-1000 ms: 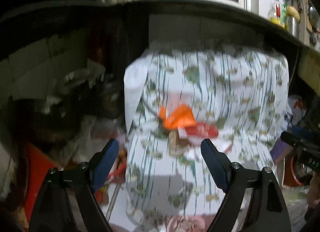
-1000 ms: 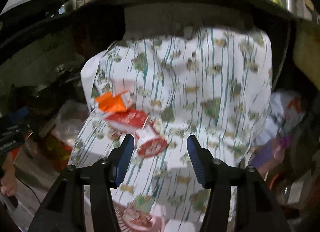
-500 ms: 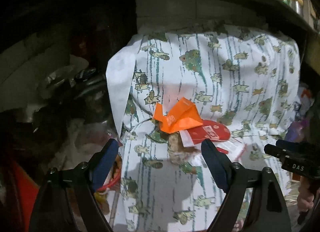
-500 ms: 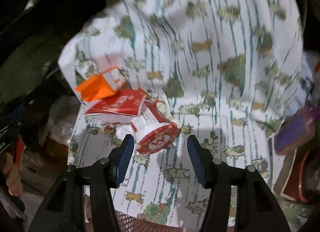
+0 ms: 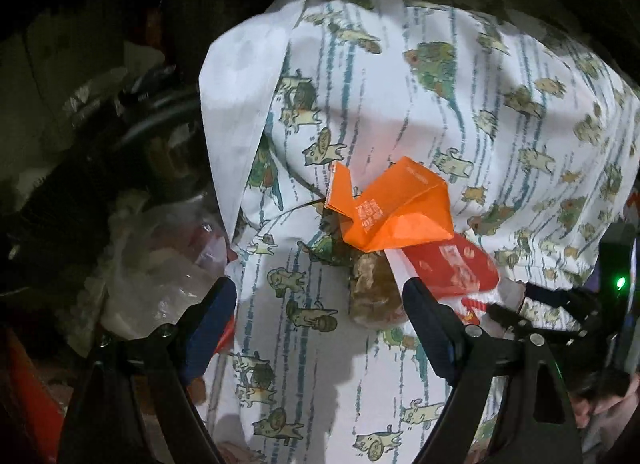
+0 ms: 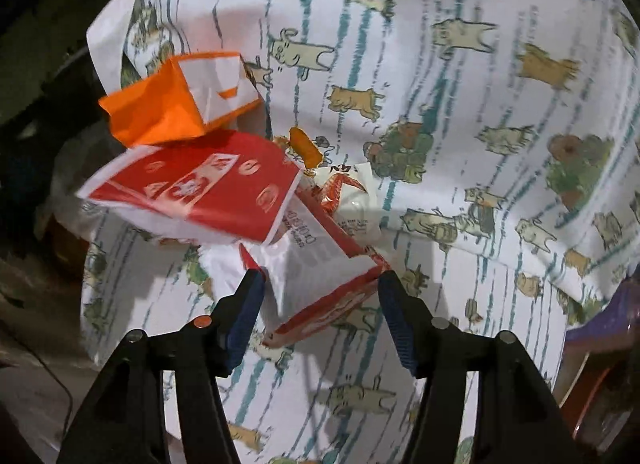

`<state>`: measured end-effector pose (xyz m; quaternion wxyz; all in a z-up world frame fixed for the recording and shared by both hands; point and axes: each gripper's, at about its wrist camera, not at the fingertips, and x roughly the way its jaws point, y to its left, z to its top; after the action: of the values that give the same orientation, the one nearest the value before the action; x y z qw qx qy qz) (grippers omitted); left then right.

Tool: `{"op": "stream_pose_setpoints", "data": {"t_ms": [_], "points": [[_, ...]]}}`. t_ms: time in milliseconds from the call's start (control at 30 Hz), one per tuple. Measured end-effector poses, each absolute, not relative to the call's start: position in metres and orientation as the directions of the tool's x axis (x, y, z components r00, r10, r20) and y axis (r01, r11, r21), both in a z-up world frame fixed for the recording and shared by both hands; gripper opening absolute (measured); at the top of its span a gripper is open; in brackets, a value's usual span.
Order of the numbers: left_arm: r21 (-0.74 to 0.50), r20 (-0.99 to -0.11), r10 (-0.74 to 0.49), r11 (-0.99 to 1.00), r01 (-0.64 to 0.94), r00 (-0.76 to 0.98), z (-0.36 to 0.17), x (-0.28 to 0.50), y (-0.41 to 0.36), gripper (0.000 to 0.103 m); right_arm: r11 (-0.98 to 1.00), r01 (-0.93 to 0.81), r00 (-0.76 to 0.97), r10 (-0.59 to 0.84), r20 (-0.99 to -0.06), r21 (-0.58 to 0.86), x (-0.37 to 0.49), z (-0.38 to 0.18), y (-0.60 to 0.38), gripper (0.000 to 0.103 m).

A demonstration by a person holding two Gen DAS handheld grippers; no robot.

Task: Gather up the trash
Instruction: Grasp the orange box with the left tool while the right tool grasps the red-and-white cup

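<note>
A pile of trash lies on a table under a cartoon-print cloth [image 5: 460,111]. In the pile are an orange paper bag [image 5: 396,207], a flat red wrapper [image 6: 200,191], a red-and-white carton [image 6: 320,280], a sauce packet [image 6: 352,191] and a brown crumpled lump [image 5: 372,292]. My left gripper [image 5: 320,316] hangs open just short of the brown lump and the orange bag, with nothing between its fingers. My right gripper [image 6: 322,296] has its jaws opening; the carton's near end lies between the fingertips, and no pad visibly presses on it. In the left wrist view the right gripper [image 5: 540,312] shows beside the red wrapper [image 5: 452,264].
A clear plastic bag [image 5: 160,284] and dark clutter crowd the table's left side. A purple object [image 6: 600,324] sits off the table's right edge. A person's hand [image 5: 600,416] shows at the lower right. A dark shelf overhangs the back.
Both grippers have come down and closer to the trash pile, which now fills more of each view. The right jaws have widened slightly, and the carton now lies between its fingertips.
</note>
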<state>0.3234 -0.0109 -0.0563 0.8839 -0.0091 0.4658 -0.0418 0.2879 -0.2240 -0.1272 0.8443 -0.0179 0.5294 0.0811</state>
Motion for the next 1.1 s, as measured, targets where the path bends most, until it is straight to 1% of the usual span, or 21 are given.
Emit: {"op": "stream_pose_setpoints", "data": {"t_ms": [100,200,267,300,433,467,567,633,733,833,933,1000,1033,1067,1100], "points": [[-0.098,-0.823,-0.111,0.994,0.053,0.557,-0.06,0.333,-0.004,0.087,0.982,-0.165,0.38,0.148,-0.913,0.091,0.293,-0.137,-0.219,0.06],[-0.114,-0.831,-0.128,0.992,0.059,0.542,-0.064,0.343,-0.005,0.087,0.978,-0.201,0.349,0.131,-0.928,0.063,0.293,-0.145,-0.211,0.061],[-0.127,-0.836,-0.14,0.99,0.06,0.53,-0.068,0.347,-0.007,0.087,0.98,-0.195,0.354,0.117,-0.928,0.049,0.292,-0.148,-0.21,0.061],[-0.147,-0.837,-0.156,0.987,0.059,0.524,-0.069,0.35,-0.008,0.087,0.981,-0.181,0.355,0.13,-0.926,0.069,0.291,-0.15,-0.212,0.061],[-0.254,-0.817,-0.249,0.965,0.062,0.519,-0.069,0.358,-0.011,0.087,0.979,-0.102,0.353,0.202,-0.914,0.177,0.291,-0.153,-0.231,0.061],[-0.297,-0.807,-0.282,0.953,0.056,0.519,-0.069,0.361,-0.01,0.087,0.977,-0.086,0.358,0.213,-0.909,0.195,0.292,-0.153,-0.236,0.061],[-0.455,-0.772,-0.373,0.889,-0.039,0.515,-0.078,0.373,0.002,0.087,0.967,-0.039,0.374,0.248,-0.894,0.252,0.292,-0.146,-0.249,0.061],[-0.511,-0.766,-0.392,0.852,-0.111,0.51,-0.086,0.381,0.009,0.087,0.953,-0.002,0.392,0.28,-0.876,0.304,0.291,-0.141,-0.259,0.061],[-0.512,-0.779,-0.369,0.841,-0.175,0.507,-0.097,0.392,0.012,0.087,0.931,0.052,0.426,0.307,-0.851,0.362,0.289,-0.132,-0.269,0.061],[-0.495,-0.787,-0.348,0.849,-0.186,0.508,-0.102,0.401,0.009,0.086,0.917,0.09,0.432,0.316,-0.845,0.389,0.295,-0.132,-0.279,0.061],[-0.511,-0.784,-0.371,0.84,-0.179,0.498,-0.108,0.407,0.005,0.078,0.884,0.126,0.399,0.37,-0.839,0.45,0.3,-0.142,-0.289,0.061],[-0.514,-0.789,-0.385,0.841,-0.171,0.479,-0.113,0.411,-0.001,0.069,0.846,0.15,0.365,0.434,-0.824,0.512,0.305,-0.151,-0.291,0.06],[-0.512,-0.794,-0.391,0.843,-0.166,0.465,-0.116,0.413,-0.004,0.066,0.828,0.161,0.345,0.462,-0.817,0.536,0.308,-0.157,-0.285,0.06],[-0.507,-0.801,-0.394,0.846,-0.163,0.45,-0.119,0.414,-0.006,0.055,0.813,0.171,0.328,0.486,-0.81,0.557,0.309,-0.162,-0.284,0.059],[-0.5,-0.809,-0.394,0.851,-0.159,0.436,-0.122,0.414,-0.009,0.042,0.793,0.183,0.321,0.51,-0.798,0.581,0.309,-0.166,-0.284,0.058]]}}
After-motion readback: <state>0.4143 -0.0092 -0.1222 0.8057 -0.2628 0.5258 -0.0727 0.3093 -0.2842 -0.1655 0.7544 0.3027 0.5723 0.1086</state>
